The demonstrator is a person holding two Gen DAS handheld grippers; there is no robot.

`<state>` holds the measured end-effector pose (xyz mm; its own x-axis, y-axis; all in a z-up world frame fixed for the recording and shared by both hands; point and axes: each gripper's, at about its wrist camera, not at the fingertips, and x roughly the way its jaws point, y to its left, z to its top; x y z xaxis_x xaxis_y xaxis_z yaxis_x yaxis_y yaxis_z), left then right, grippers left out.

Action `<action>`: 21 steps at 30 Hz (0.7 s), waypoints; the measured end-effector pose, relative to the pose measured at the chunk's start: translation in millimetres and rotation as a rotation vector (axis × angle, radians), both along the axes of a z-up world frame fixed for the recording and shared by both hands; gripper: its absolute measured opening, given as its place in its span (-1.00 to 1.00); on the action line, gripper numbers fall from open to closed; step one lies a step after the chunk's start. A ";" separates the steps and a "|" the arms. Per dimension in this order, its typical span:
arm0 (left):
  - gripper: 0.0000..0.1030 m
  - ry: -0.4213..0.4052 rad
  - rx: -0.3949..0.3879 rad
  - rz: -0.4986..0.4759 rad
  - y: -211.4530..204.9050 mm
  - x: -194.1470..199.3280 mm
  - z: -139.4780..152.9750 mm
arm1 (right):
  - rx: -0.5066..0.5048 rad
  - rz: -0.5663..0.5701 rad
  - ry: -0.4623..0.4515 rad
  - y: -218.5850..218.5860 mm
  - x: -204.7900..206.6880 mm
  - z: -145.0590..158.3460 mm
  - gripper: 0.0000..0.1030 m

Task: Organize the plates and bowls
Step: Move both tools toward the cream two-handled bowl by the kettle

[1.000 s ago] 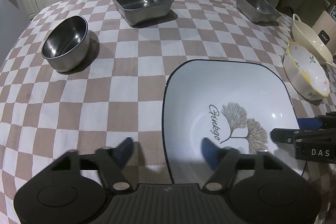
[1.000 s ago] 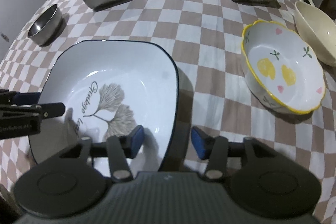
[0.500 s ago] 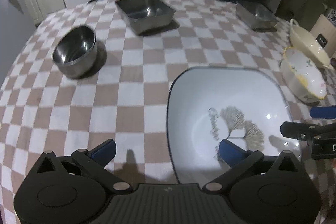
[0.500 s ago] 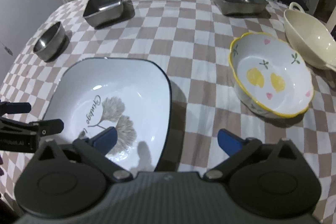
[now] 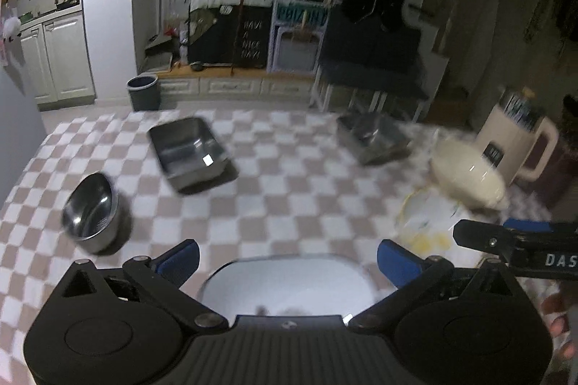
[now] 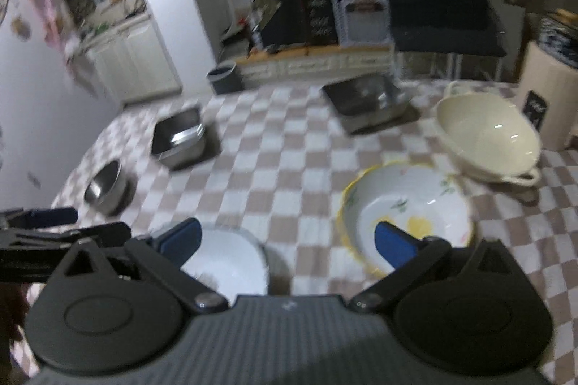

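A white square plate with a dark rim (image 5: 285,280) lies on the checked tablecloth just below my left gripper (image 5: 289,260), which is open and empty above its near edge. The plate also shows in the right wrist view (image 6: 227,265). My right gripper (image 6: 287,242) is open and empty, raised between the plate and a yellow-rimmed flowered bowl (image 6: 408,215). A cream handled bowl (image 6: 487,135) sits behind it. The views are motion-blurred.
A round steel bowl (image 5: 90,208) stands at the left. Two square steel pans (image 5: 188,150) (image 5: 372,135) stand further back. A cream jug (image 5: 513,139) is at the far right table edge. The right gripper's fingers (image 5: 505,240) show in the left view.
Both grippers opened wide and let go of the white plate, then rose and drew back, tilting up so the room beyond the table shows.
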<state>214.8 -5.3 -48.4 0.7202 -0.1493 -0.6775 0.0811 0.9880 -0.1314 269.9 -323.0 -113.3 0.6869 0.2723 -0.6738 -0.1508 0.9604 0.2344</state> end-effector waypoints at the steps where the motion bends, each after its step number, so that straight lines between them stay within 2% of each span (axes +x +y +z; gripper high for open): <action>1: 1.00 -0.005 -0.008 -0.003 -6.8 3.0 1.8 | 0.006 -0.028 -0.006 -9.0 1.2 1.3 0.99; 9: 1.00 -0.061 -0.043 -0.023 -64.4 29.7 12.9 | 0.098 -0.253 -0.082 -93.6 11.4 5.8 0.99; 12: 1.00 -0.078 -0.085 -0.044 -86.0 44.2 13.8 | 0.147 -0.362 -0.076 -123.7 20.9 -4.4 0.99; 18: 1.00 -0.074 -0.175 -0.100 -123.4 80.8 8.7 | 0.158 -0.523 -0.073 -166.5 33.4 -29.8 0.99; 21: 1.00 -0.101 -0.179 -0.108 -138.0 102.6 7.9 | 0.211 -0.625 -0.048 -184.2 39.6 -46.2 0.99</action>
